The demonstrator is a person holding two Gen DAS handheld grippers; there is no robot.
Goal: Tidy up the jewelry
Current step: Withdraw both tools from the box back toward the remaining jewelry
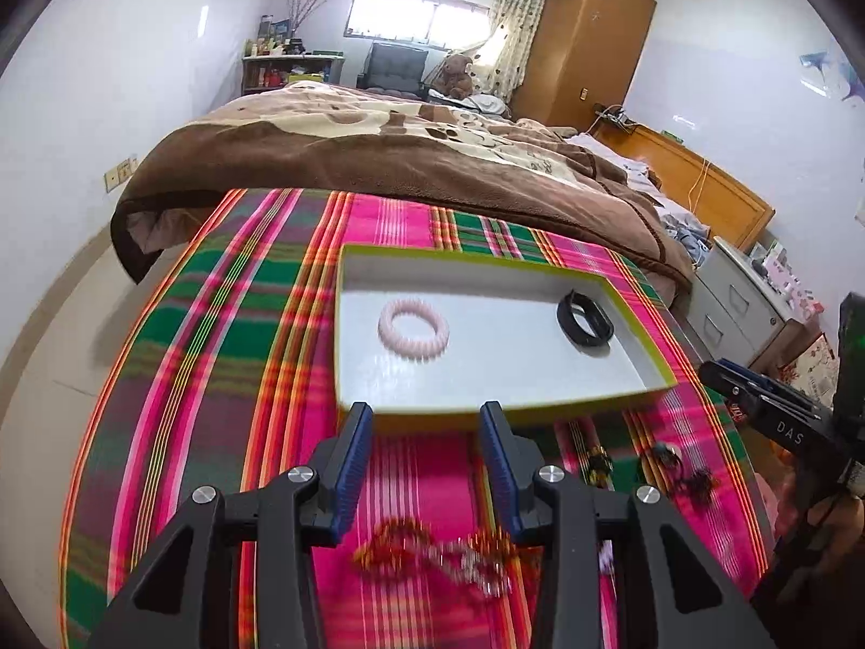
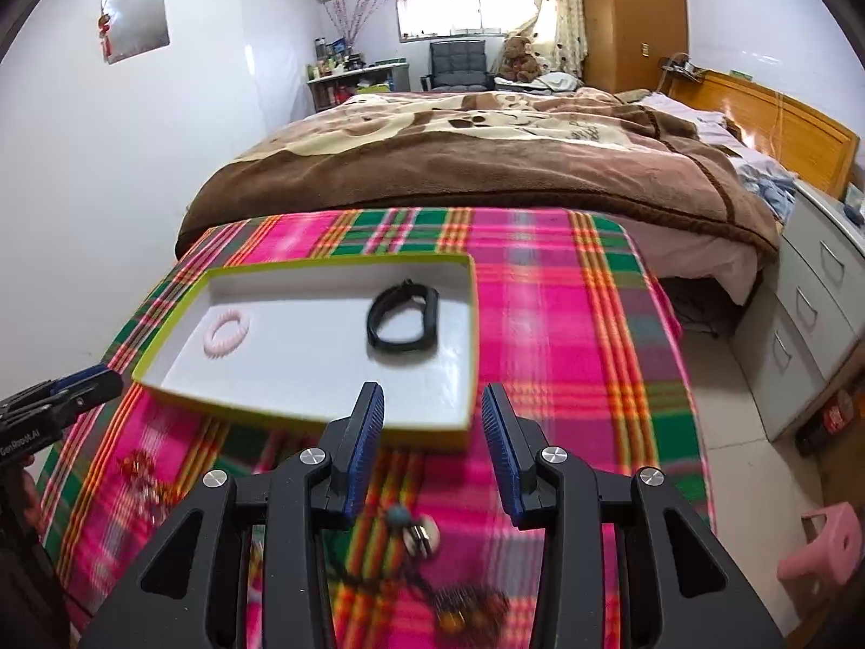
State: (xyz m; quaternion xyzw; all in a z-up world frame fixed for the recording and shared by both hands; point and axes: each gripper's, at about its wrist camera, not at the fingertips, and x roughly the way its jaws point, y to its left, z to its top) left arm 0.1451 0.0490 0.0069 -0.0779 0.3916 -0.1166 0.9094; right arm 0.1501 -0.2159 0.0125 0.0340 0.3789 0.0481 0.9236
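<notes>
A shallow white tray with a yellow-green rim (image 1: 346, 270) (image 2: 471, 292) lies on the plaid cloth. In it lie a pink beaded bracelet (image 1: 413, 329) (image 2: 226, 333) and a black band (image 1: 585, 318) (image 2: 403, 322). My left gripper (image 1: 427, 416) is open and empty, just short of the tray's near wall, above a red and silver bracelet (image 1: 432, 551) on the cloth. My right gripper (image 2: 432, 397) is open and empty at the tray's near right corner, above a dark cord necklace with a bead and pendant (image 2: 416, 532). More dark jewelry (image 1: 686, 473) lies to the right.
The pink and green plaid cloth (image 2: 567, 335) covers the table. A bed with a brown blanket (image 1: 378, 151) stands right behind it. Grey drawers (image 2: 811, 313) and a pink stool (image 2: 822, 551) stand to the right. The right gripper shows at the left wrist view's right edge (image 1: 767, 411).
</notes>
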